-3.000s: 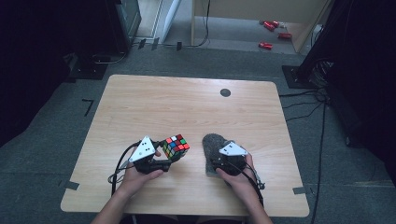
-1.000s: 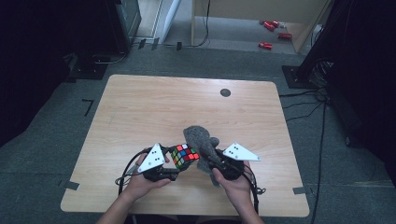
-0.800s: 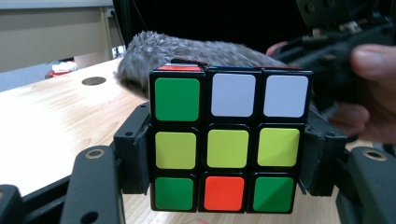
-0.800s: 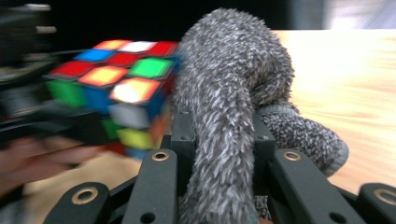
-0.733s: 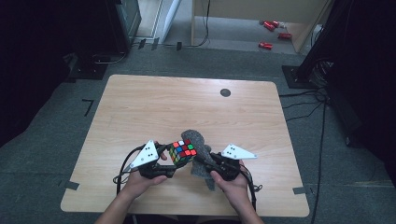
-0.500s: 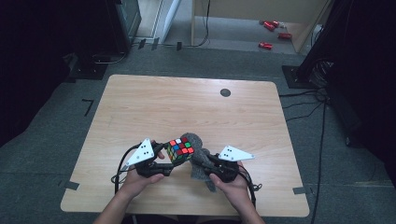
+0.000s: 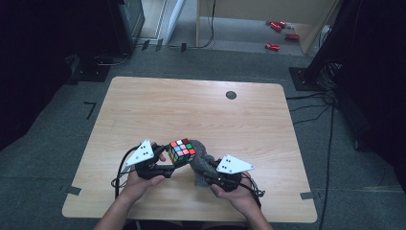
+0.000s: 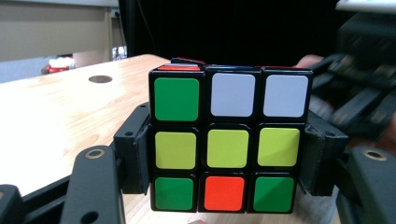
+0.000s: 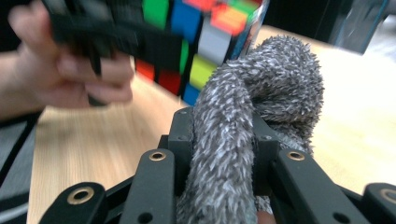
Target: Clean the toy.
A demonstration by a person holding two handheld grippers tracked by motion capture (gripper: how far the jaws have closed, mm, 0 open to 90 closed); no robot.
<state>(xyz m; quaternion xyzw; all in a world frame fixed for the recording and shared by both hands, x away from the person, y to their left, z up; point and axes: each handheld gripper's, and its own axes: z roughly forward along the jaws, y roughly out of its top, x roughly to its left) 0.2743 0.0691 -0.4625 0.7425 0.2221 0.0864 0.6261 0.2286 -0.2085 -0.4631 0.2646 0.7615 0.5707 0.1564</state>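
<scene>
The left claw (image 7: pixel 168 168) is gripping a puzzle cube (image 7: pixel 182 151) above the desk's (image 7: pixel 201 110) near edge. The right claw (image 7: pixel 207 178) is clamping a grey cloth (image 7: pixel 202 163), which is touching the cube.

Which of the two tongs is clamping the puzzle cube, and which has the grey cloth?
The left tongs clamp the puzzle cube by its two sides; the right tongs pinch the fuzzy grey cloth beside it.
</scene>
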